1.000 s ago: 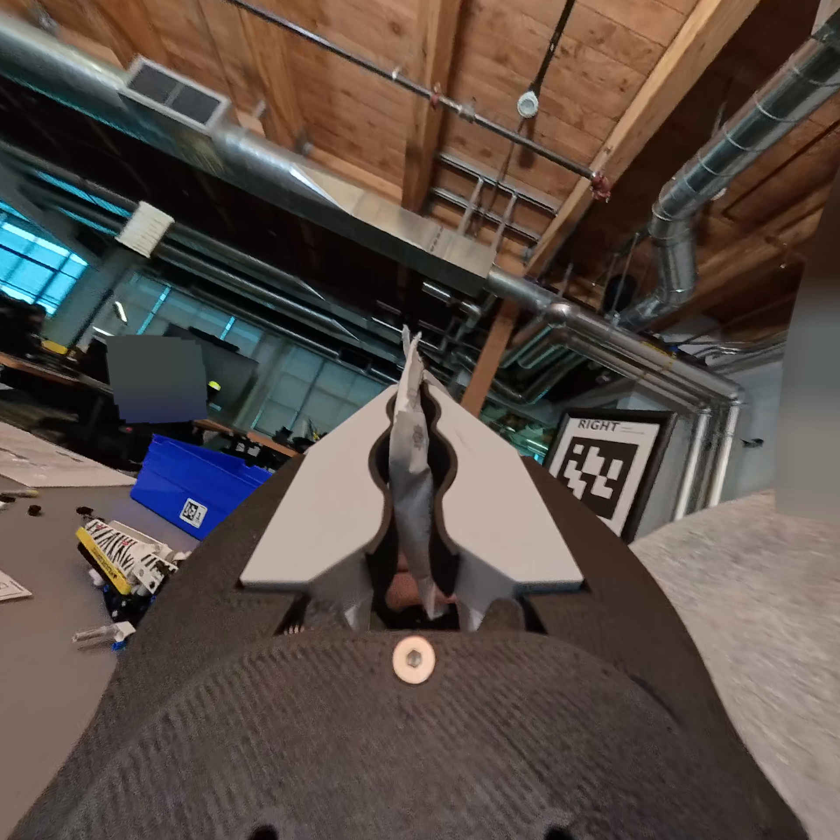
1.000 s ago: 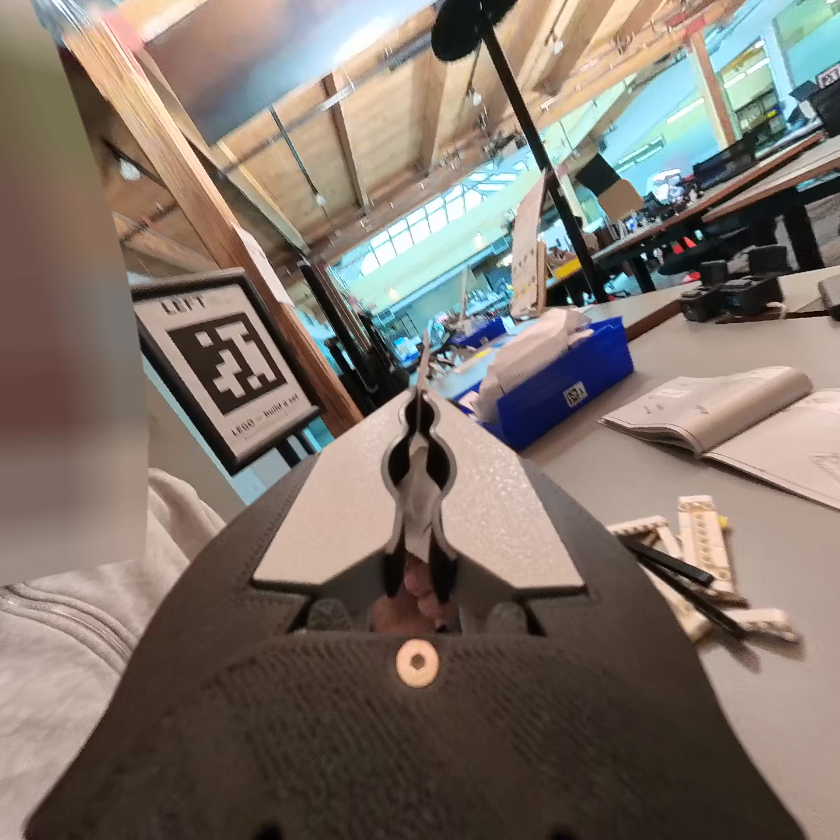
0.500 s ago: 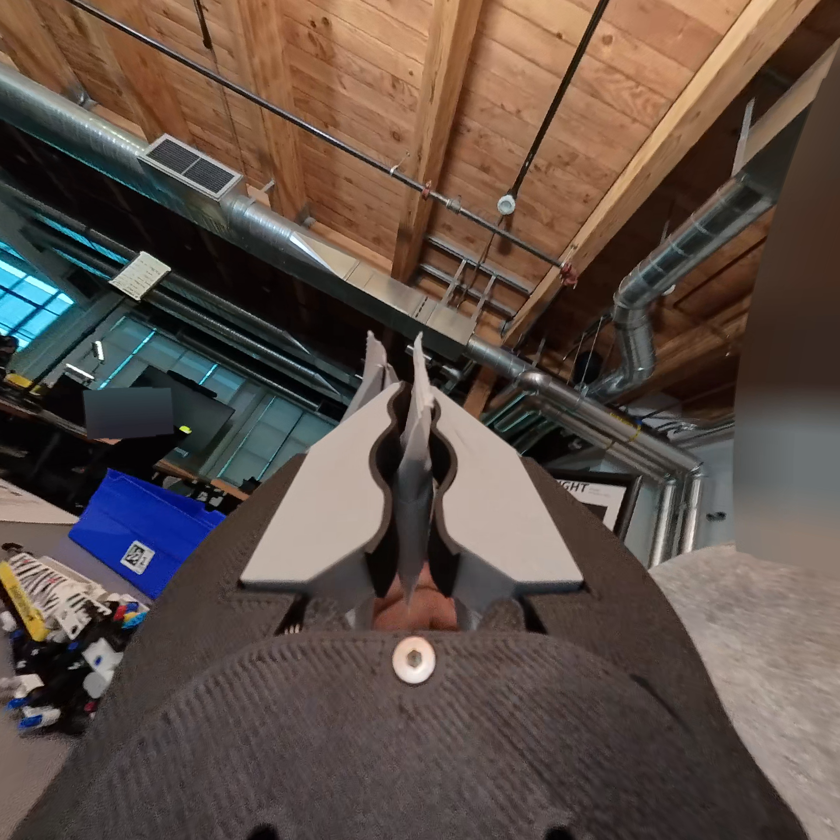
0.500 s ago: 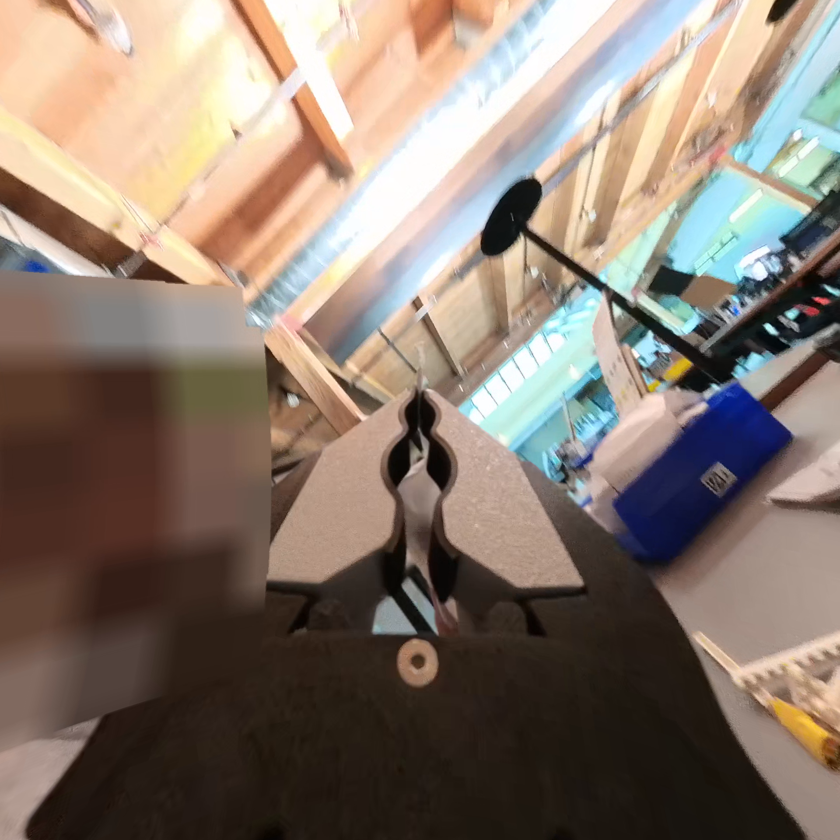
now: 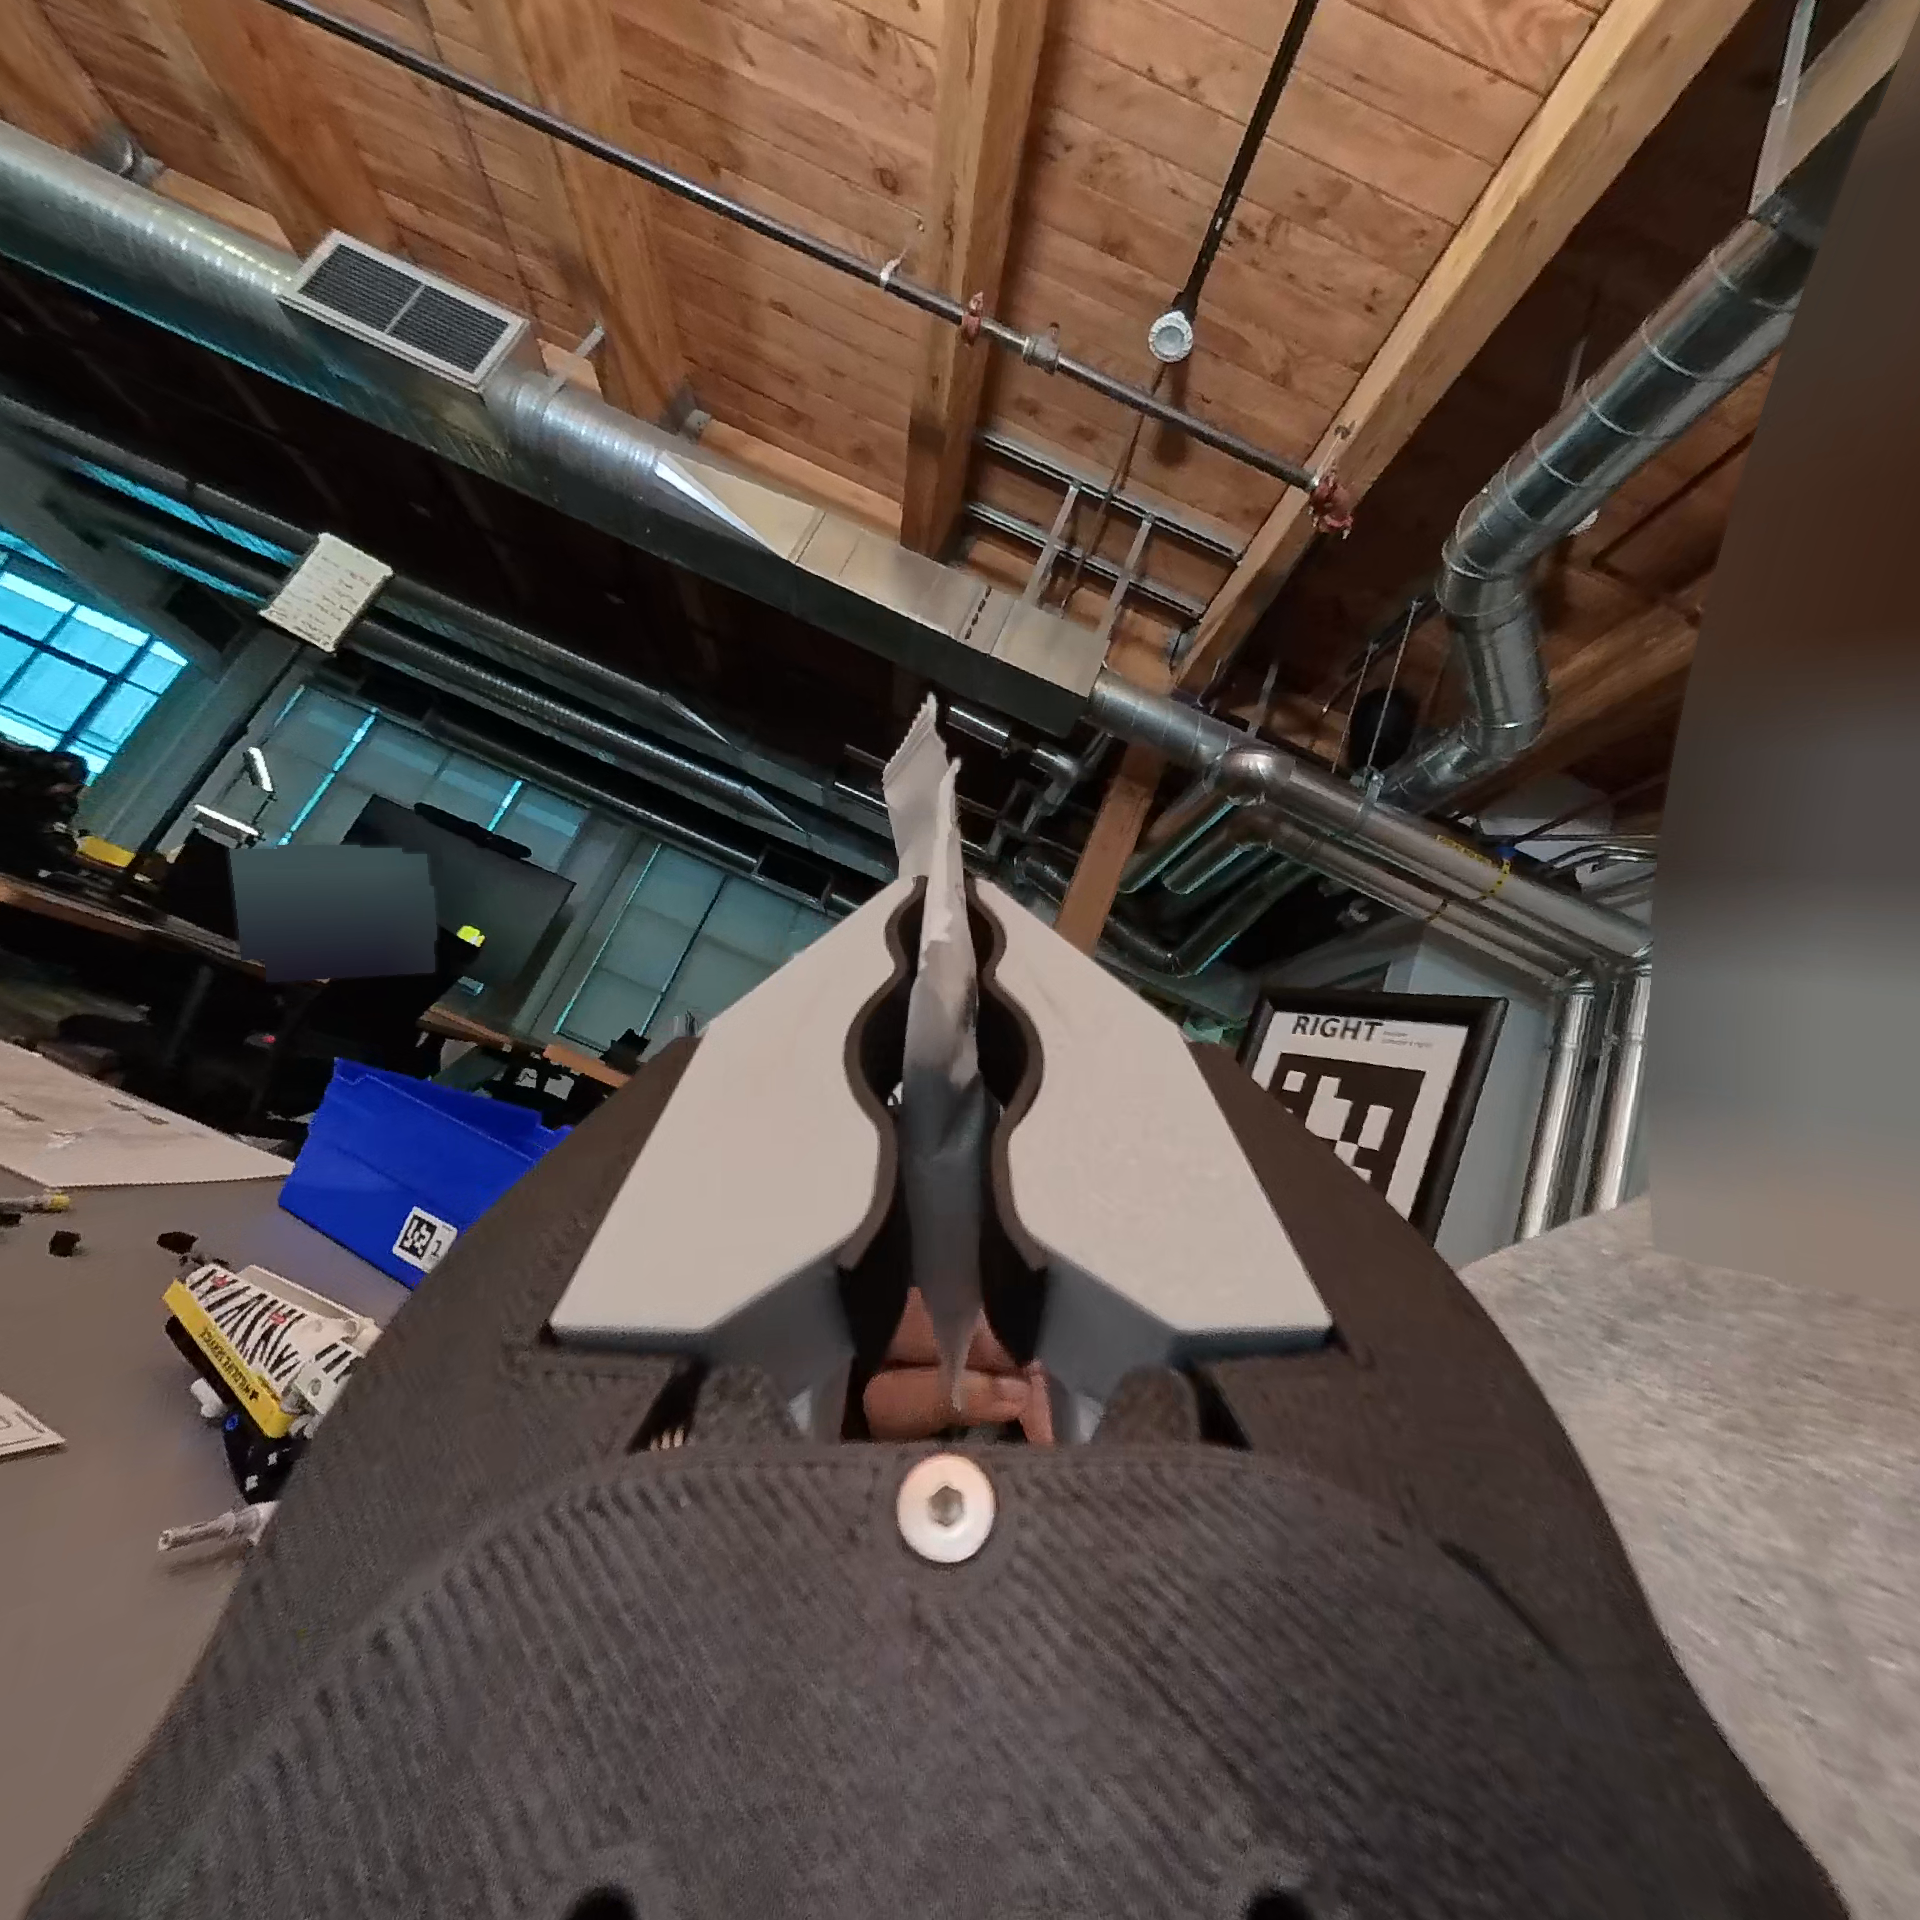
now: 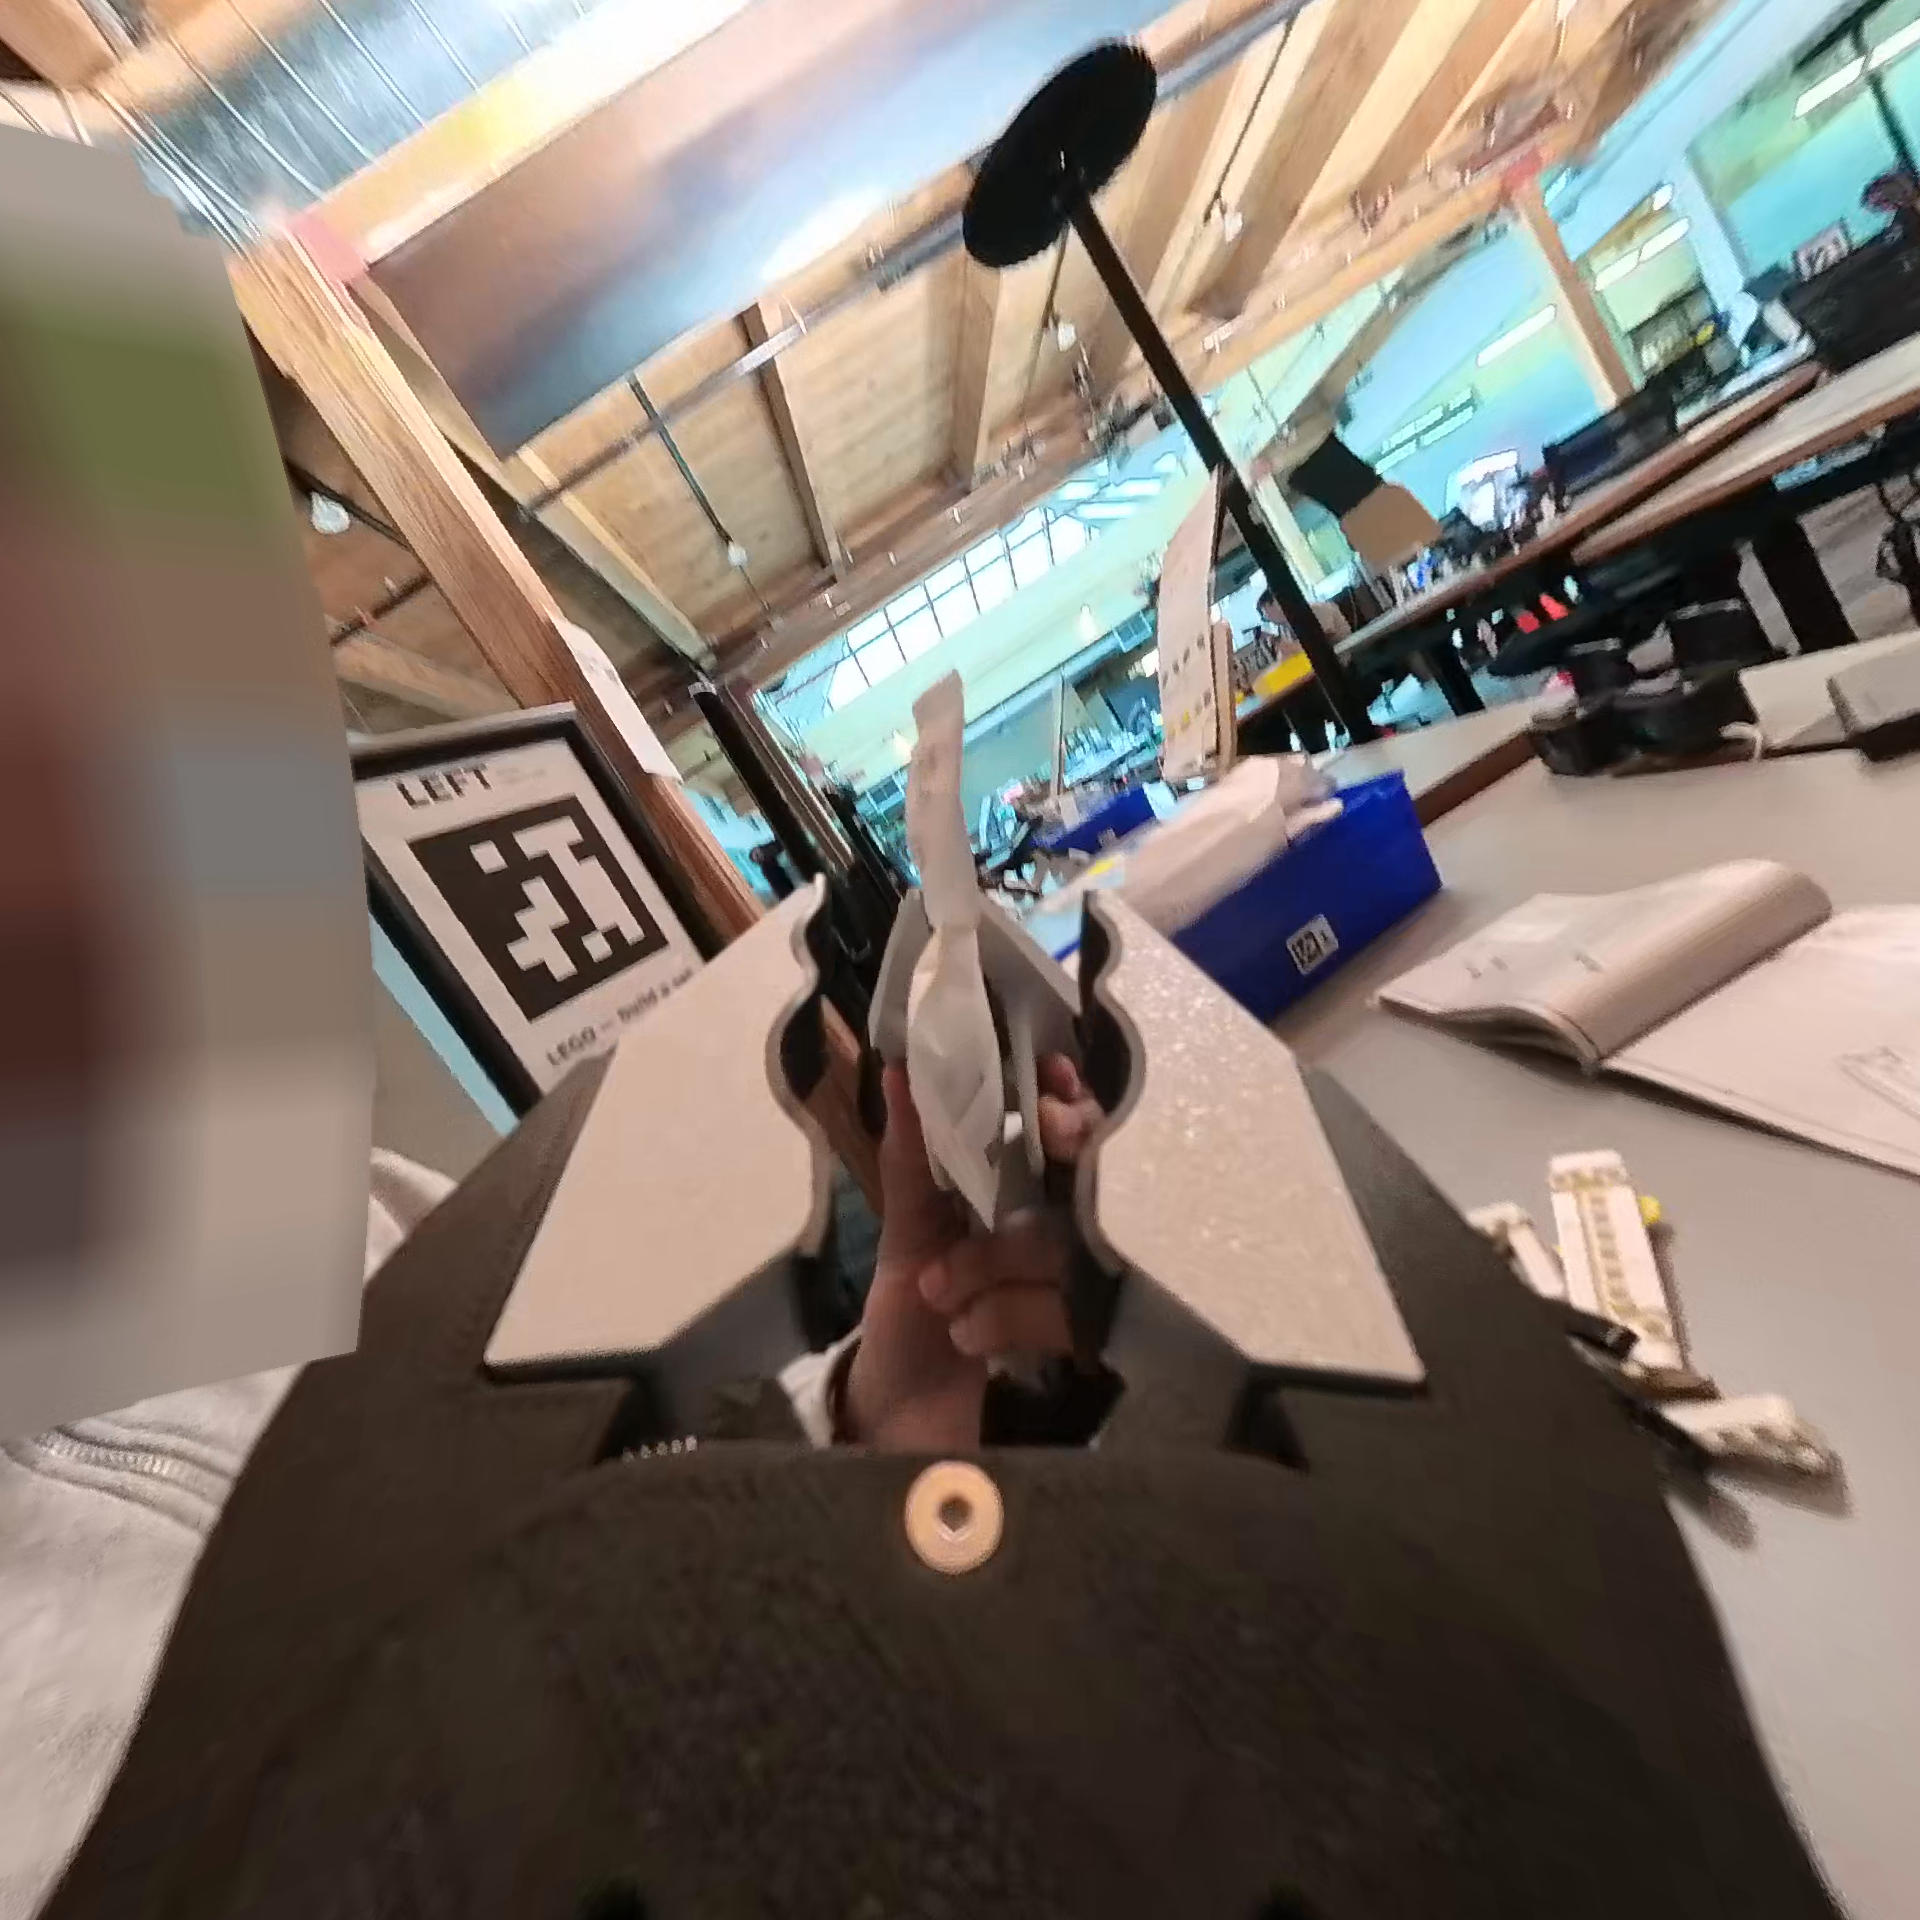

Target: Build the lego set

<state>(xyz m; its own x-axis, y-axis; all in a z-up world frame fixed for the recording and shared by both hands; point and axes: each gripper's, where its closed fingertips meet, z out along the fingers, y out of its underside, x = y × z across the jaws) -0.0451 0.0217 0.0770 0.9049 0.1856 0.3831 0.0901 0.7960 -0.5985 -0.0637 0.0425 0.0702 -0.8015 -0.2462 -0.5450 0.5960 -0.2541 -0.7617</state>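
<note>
My left gripper point(image 5: 940, 899) points up at the ceiling and is shut on a crumpled white bag point(image 5: 928, 821), whose torn end sticks out above the tips. My right gripper point(image 6: 956, 914) is open, jaws well apart. Between them a hand point(image 6: 935, 1278) holds a crumpled white bag point(image 6: 951, 987); I cannot tell whether the jaws touch it. A yellow and zebra-striped lego build point(image 5: 265, 1340) lies on the grey table point(image 5: 94, 1621) at the left. White and yellow lego beams point(image 6: 1605, 1278) lie on the table at the right of the right wrist view.
A blue bin point(image 5: 416, 1158) stands behind the build; the right wrist view shows a blue bin point(image 6: 1320, 914) holding white bags. An open instruction booklet point(image 6: 1662, 987), framed marker signs point(image 5: 1351, 1101) point(image 6: 530, 914), a black stand pole point(image 6: 1195, 364) and a grey sleeve point(image 6: 104, 1558) are near. Only a small space, under 4 cm, lies between the two pairs of fingers.
My right gripper has opened; it was shut on the white bag before. Both views swung up toward the ceiling and back down. The left gripper stays shut on its bag.
</note>
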